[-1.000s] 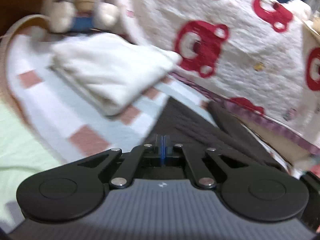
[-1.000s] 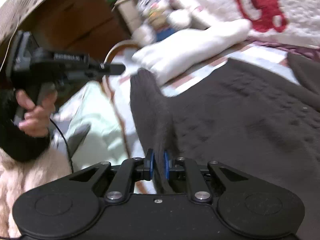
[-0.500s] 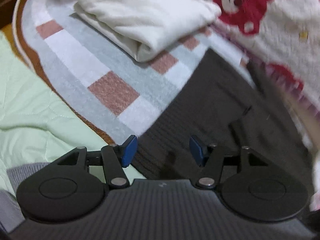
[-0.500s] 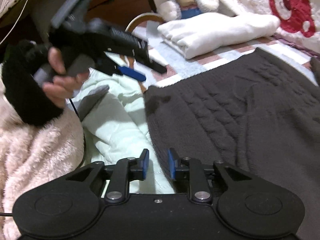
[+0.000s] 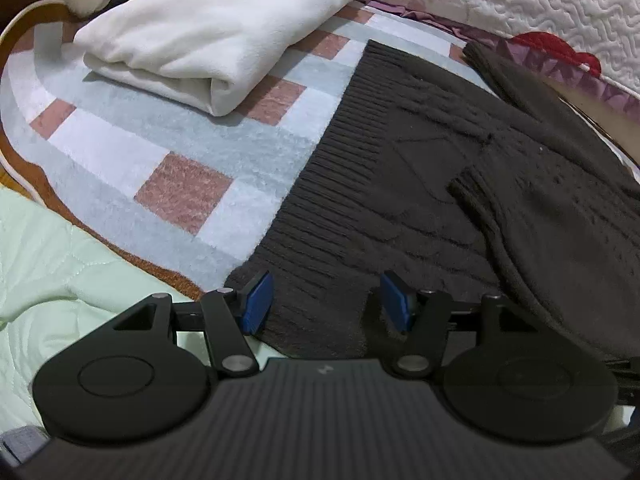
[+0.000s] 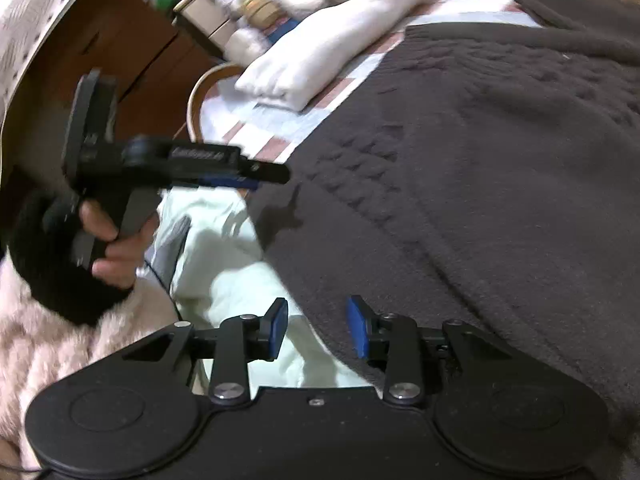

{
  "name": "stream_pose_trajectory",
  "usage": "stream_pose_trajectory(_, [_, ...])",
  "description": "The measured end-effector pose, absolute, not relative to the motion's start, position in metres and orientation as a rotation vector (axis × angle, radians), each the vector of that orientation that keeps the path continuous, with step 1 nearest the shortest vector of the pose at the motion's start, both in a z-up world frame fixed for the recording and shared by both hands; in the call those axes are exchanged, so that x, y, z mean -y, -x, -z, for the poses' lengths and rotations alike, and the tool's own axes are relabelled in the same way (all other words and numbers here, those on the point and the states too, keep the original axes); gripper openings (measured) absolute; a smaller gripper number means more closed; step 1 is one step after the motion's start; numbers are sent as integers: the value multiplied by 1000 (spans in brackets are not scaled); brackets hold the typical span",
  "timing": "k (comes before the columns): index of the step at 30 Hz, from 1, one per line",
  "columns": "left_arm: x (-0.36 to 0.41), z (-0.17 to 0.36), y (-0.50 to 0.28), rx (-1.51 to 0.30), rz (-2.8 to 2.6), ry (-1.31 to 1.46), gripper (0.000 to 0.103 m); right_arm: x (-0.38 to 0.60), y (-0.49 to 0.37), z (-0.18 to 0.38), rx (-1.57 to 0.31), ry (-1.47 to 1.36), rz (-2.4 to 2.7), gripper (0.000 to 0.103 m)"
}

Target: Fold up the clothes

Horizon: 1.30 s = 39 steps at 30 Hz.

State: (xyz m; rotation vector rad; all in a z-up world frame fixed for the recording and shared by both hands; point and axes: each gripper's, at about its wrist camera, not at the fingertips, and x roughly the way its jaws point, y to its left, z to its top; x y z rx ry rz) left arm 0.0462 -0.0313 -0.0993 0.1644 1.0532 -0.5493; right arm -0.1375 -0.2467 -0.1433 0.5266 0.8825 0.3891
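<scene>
I find my left tongs (image 5: 326,304) spread apart, hovering over the near ribbed hem of the dark brown cable-knit sweater (image 5: 420,184), gripping nothing. My right tongs (image 6: 318,326) are likewise parted and empty, poised at the sweater's near edge. The sweater lies flat on the checked blue, white and pink blanket (image 5: 120,148), its ribbed hem facing left, its long axis running rightward. A folded white fleece garment (image 5: 216,28) rests beyond it, well apart.

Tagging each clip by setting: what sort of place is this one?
Most likely a bedroom, with clothes folded on a bed: a quilted bear-print bedspread, a plush toy by a wooden cabinet, and a checked blanket under the dark sweater.
</scene>
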Motion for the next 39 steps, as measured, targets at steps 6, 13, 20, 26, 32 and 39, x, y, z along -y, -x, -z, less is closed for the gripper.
stream_pose_trajectory(6, [55, 84, -54, -1006, 624, -146, 64, 247, 137, 130, -869, -501, -472, 54])
stream_pose_trajectory(13, [176, 67, -113, -959, 762, -90, 78, 320, 148, 96, -757, -510, -363, 65])
stream_pose_trajectory(20, [309, 96, -160, -959, 755, -96, 78, 440, 200, 81, -708, -363, 207, 66])
stream_pose_trajectory(26, [371, 118, -182, -934, 707, -167, 78, 506, 253, 95, -729, -396, 510, 67])
stream_pose_trajectory(32, [390, 125, -191, -925, 696, -93, 91, 537, 284, 114, -723, -477, 650, 68])
stream_pose_trajectory(39, [396, 105, -185, -896, 785, 3, 31, 559, 277, 128, -661, -473, 643, 51])
